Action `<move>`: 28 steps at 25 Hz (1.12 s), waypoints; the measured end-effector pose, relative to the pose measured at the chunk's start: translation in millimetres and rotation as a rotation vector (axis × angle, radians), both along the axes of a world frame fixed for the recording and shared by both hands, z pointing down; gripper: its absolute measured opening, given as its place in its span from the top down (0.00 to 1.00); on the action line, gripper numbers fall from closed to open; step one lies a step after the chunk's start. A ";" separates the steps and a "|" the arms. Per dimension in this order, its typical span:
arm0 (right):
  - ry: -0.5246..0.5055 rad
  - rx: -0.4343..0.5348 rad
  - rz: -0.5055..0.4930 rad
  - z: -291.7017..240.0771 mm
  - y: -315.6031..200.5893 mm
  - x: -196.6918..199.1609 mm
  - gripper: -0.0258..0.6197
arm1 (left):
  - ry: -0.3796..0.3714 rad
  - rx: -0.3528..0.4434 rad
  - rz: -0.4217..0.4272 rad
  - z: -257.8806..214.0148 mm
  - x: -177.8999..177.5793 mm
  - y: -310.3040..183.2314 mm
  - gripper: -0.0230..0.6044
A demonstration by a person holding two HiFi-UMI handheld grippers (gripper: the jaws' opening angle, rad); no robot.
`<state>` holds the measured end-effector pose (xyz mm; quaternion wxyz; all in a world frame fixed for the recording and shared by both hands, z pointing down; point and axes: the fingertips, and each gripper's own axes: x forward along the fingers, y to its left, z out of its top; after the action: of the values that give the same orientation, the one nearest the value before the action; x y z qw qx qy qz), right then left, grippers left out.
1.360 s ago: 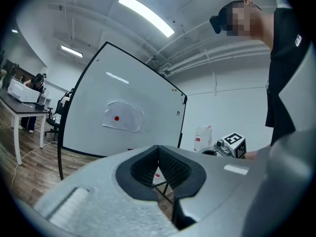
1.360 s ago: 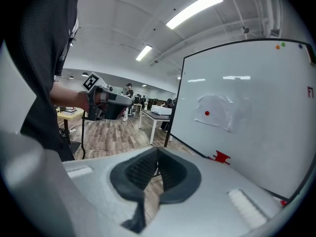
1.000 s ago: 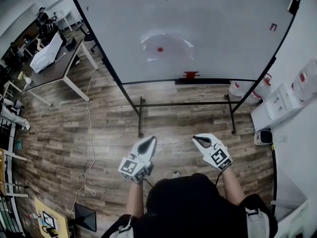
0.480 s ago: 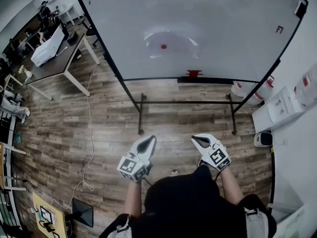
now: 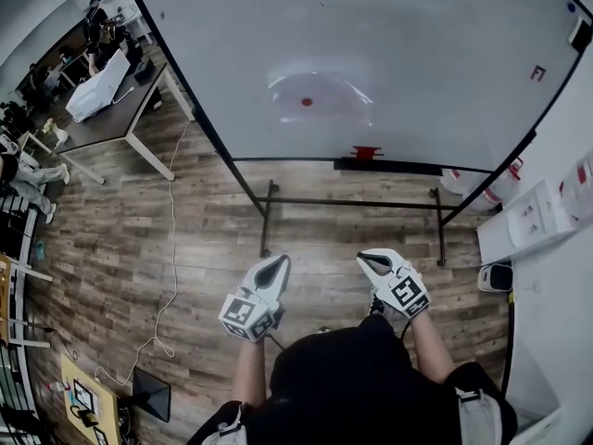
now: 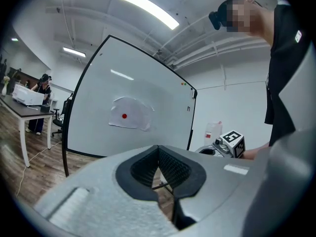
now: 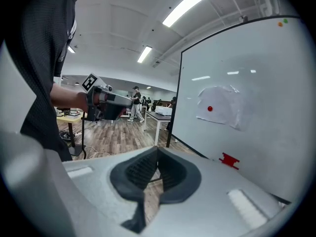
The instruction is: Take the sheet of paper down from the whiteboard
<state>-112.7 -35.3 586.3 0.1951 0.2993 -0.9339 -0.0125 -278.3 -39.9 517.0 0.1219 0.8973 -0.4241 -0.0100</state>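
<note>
Whiteboard [image 5: 417, 54] bears paper [image 5: 335, 89] | left tool [image 5: 276, 267], right tool [image 5: 374, 262] closed, seemingly forward-pointing

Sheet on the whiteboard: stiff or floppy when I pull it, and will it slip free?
Probably floppy and light: the sheet of paper looks wrinkled, with uneven edges against the whiteboard. Only one red magnet seems to pin it, so it may slide out, or tear.

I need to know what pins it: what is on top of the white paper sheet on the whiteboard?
One small round red magnet sits on the white sheet of paper, left of its middle. The whiteboard behind the sheet is covered, so any tape cannot be seen.
</note>
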 end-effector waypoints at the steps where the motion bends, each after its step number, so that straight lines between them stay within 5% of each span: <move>1: -0.003 -0.006 -0.002 1.4 -6.1 5.5 0.96 | -0.003 0.001 -0.005 -0.1 5.0 -6.3 0.95; 28: -0.025 -0.022 -0.197 -3.1 -166.1 156.5 0.96 | -0.080 0.045 -0.216 -14.7 154.4 -129.9 0.95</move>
<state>43.8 -201.4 583.3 0.1845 0.2040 -0.9613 -0.0176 -123.9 -169.8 502.3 0.0829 0.8485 -0.5226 0.0030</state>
